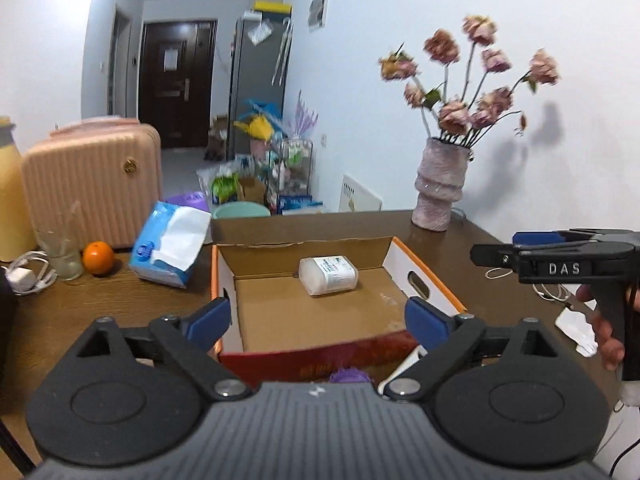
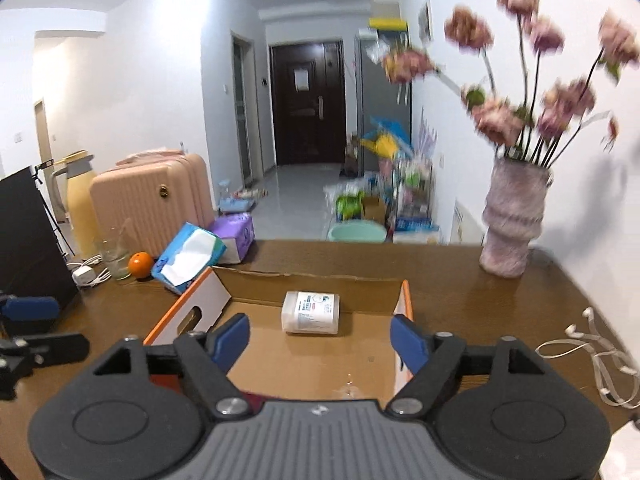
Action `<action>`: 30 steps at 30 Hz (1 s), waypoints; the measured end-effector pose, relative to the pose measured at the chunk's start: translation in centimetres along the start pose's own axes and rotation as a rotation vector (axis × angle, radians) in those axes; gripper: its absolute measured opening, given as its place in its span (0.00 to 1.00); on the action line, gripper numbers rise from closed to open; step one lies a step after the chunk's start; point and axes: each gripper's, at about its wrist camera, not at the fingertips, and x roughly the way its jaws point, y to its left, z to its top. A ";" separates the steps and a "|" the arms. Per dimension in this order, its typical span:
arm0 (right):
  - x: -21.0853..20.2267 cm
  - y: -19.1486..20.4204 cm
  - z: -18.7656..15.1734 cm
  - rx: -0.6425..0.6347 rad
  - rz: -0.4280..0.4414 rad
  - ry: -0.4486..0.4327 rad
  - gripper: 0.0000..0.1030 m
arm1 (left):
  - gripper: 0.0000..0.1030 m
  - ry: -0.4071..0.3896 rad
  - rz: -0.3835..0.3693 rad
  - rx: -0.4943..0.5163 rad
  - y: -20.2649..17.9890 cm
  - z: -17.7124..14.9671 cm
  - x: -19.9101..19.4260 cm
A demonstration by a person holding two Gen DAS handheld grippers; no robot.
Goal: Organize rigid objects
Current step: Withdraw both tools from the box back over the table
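White bottle [image 1: 328, 275]: lying on its side on the floor of the cardboard box [image 1: 424, 280], label up, near the far wall. Ahead of both my grippers and touched by neither.
Cardboard box: open top, orange-edged white side walls with hand slots, brown floor, standing on the brown table [image 1: 100, 312]. Only the bottle shows inside.
Left gripper [image 1: 318, 318]: I read the jaws as spread wide, blue pads apart, nothing between them. It hangs over the near edge of the box.
Right gripper [image 2: 320, 340]: jaws likewise parted and empty, held above the near part of the box. In the left wrist view I see it off to the right, with fingers of the person's hand [image 1: 604, 328] on its grip.
Left of box: tissue pack [image 1: 170, 246], orange [image 1: 98, 258], drinking glass [image 1: 66, 258], white charger with cable [image 1: 26, 276], pink suitcase [image 1: 92, 184] behind them.
Far right of box: ribbed vase [image 1: 440, 188] of pink flowers, blurred.
Right of right gripper: a white cord [image 2: 592, 356] lies loose on the table.
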 end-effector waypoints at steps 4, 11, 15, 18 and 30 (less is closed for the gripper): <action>-4.5 1.7 -3.2 -0.053 -0.034 -0.067 0.82 | 0.99 -0.090 0.019 0.023 -0.8 -2.8 -4.8; -11.0 3.8 -10.5 -0.067 -0.049 -0.109 0.84 | 1.00 -0.177 0.080 0.014 -1.4 -9.4 -10.7; -14.0 4.1 -14.3 -0.007 -0.029 -0.114 0.84 | 1.00 -0.201 0.153 0.037 -1.8 -13.9 -13.5; -16.9 3.8 -17.4 0.059 -0.017 -0.137 0.85 | 1.00 -0.237 0.166 0.029 -1.9 -17.1 -15.6; -21.9 6.2 -25.0 0.101 -0.115 -0.156 0.88 | 1.00 -0.223 0.126 0.009 -3.0 -20.0 -15.9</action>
